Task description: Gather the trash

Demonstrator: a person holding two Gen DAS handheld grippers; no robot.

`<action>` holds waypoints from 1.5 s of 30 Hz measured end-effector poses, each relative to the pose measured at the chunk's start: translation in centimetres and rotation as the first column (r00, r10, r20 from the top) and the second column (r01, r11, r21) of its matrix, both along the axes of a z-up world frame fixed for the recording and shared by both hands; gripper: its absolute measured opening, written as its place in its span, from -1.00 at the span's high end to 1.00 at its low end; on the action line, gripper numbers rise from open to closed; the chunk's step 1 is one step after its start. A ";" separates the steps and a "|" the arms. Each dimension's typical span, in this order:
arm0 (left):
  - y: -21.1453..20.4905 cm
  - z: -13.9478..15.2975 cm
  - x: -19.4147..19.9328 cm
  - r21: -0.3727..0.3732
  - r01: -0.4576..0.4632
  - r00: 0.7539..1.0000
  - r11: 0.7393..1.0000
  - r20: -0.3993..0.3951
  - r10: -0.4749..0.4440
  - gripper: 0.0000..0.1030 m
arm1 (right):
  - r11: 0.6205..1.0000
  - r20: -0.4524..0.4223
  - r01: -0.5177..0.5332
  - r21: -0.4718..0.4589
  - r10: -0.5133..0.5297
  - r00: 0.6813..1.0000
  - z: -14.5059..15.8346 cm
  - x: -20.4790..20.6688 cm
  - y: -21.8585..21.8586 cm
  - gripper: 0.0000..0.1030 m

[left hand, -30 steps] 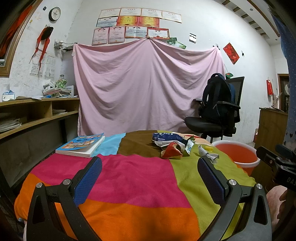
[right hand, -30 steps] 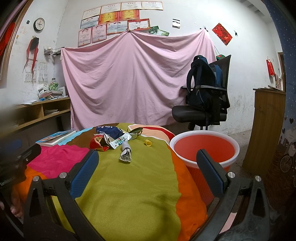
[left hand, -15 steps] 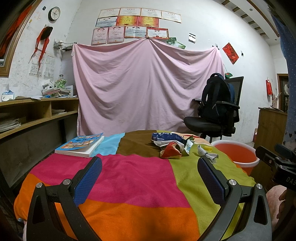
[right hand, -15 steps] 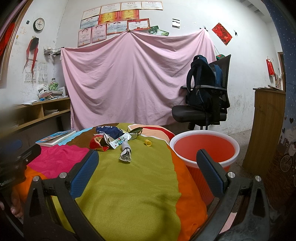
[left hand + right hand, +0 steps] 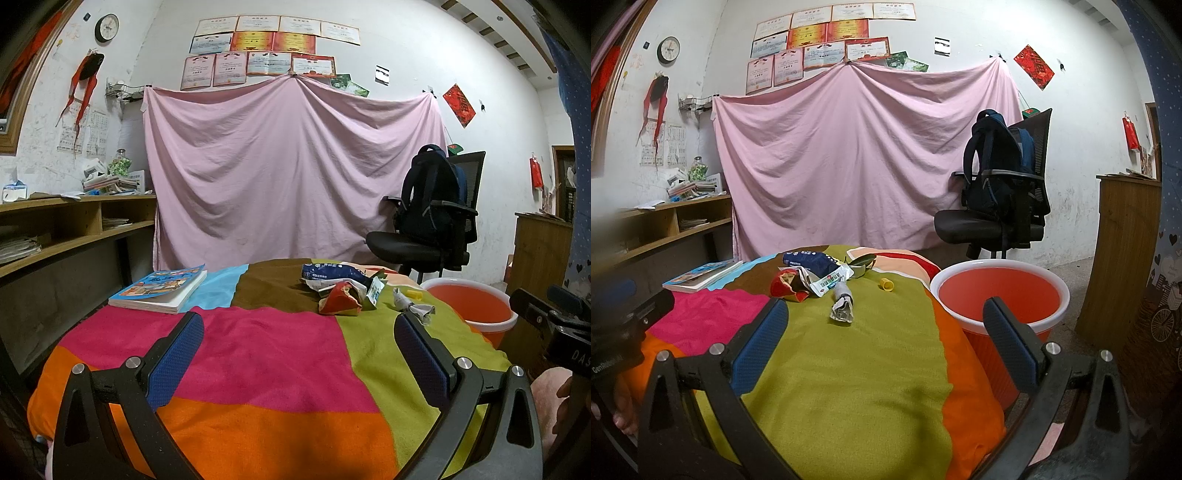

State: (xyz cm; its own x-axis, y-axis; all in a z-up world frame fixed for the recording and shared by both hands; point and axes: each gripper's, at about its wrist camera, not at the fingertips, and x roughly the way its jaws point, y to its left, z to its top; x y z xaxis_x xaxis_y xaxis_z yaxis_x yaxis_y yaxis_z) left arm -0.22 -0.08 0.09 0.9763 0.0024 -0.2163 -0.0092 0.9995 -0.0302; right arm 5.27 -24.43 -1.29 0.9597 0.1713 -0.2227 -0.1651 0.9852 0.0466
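A pile of trash lies at the far side of the cloth-covered table: a blue wrapper, a crumpled red packet, a white-green wrapper, a twisted grey paper and a small yellow cap. An orange bucket stands on the floor right of the table; it also shows in the left wrist view. My left gripper is open and empty over the near pink patch. My right gripper is open and empty over the green patch, short of the trash.
A book lies at the table's far left. An office chair with a backpack stands behind the bucket. Wooden shelves run along the left wall, and a wooden cabinet stands at the right.
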 end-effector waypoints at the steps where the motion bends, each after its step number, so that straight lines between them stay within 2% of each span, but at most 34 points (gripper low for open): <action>1: 0.0 0.0 0.0 0.000 -0.001 1.000 1.000 0.000 0.001 -0.96 | 1.000 0.000 0.000 0.000 0.000 1.000 0.0 0.0 0.0 -1.00; 9: -0.1 -0.1 0.0 0.002 -0.007 1.000 1.000 0.003 0.007 -0.96 | 1.000 0.002 -0.005 0.001 0.005 1.000 -0.3 0.0 0.2 -1.00; 14: -1.3 0.3 -0.5 -0.004 -0.019 1.000 1.000 0.005 0.019 -0.96 | 0.998 0.007 -0.055 -0.016 0.056 0.998 0.1 0.2 1.2 -1.00; 18: -0.4 1.2 -0.2 -0.024 -0.038 0.999 0.999 0.017 0.039 -0.96 | 0.997 0.025 -0.076 -0.020 0.076 0.997 1.1 0.4 0.9 -1.00; 26: -0.2 3.4 2.2 -0.026 -0.031 0.999 0.999 0.040 0.032 -0.96 | 0.997 0.099 -0.073 -0.006 0.073 0.992 3.9 2.2 -0.5 -1.00; 35: 0.2 6.6 5.1 -0.006 -0.038 0.984 0.999 0.172 0.038 -0.96 | 0.997 0.223 -0.072 0.018 0.066 0.973 7.3 5.1 -0.7 -1.00; 38: 0.6 7.1 6.4 0.005 -0.049 0.985 0.999 0.169 0.047 -0.96 | 0.997 0.249 -0.083 0.004 0.079 0.965 8.1 6.2 0.0 -1.00; 42: 1.1 7.2 8.6 -0.008 -0.045 0.992 0.999 0.117 0.046 -0.96 | 0.988 0.221 -0.156 -0.014 0.155 0.963 8.4 8.9 0.9 -1.00; 45: 1.4 6.6 10.3 -0.021 -0.046 0.997 0.999 0.056 0.047 -0.96 | 0.976 0.119 -0.215 -0.025 0.216 0.969 8.0 11.8 1.5 -1.00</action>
